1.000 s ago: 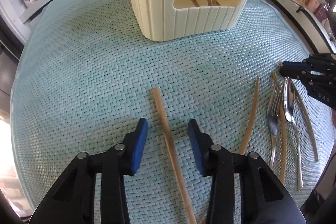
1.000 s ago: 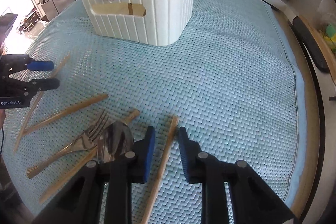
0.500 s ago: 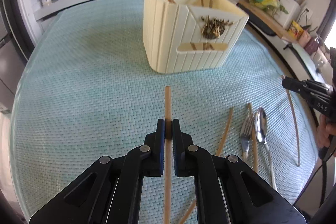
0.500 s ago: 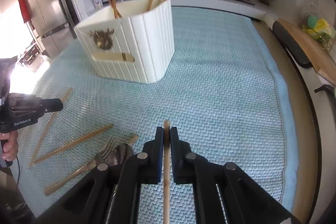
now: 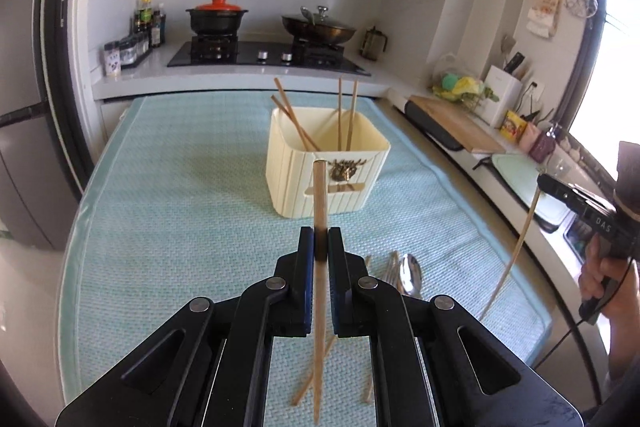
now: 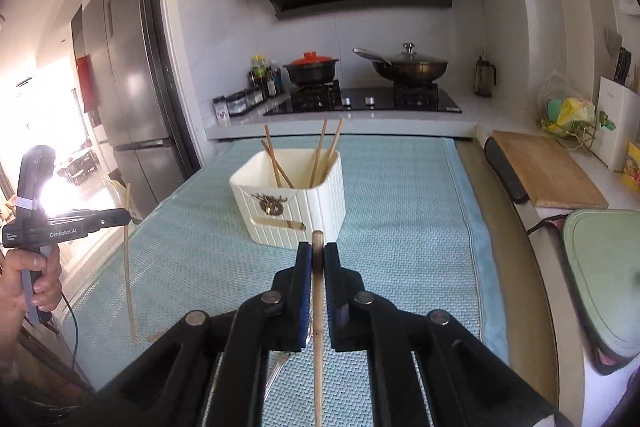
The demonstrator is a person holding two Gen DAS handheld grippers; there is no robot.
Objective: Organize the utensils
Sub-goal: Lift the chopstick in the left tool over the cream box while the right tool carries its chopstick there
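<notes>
Fork (image 5: 390, 269) mostly hidden behind left hand-held gripper (image 5: 320, 245).

Left wrist view: raised above mat (image 5: 168, 235), facing forward along fingers toward holder (image 5: 326, 163) and stove (image 5: 264, 53). Right wrist view: same heading, holder (image 6: 290, 197) ahead-left. Shared: holder, stove, mat.

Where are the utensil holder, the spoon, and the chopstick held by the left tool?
utensil holder (image 5: 294, 183), left wrist view, on its ribbed front wall.
spoon (image 5: 412, 271), left wrist view, on its bowl, lying on the mat.
chopstick held by the left tool (image 5: 320, 195), left wrist view, on the shaft above the pads.
</notes>
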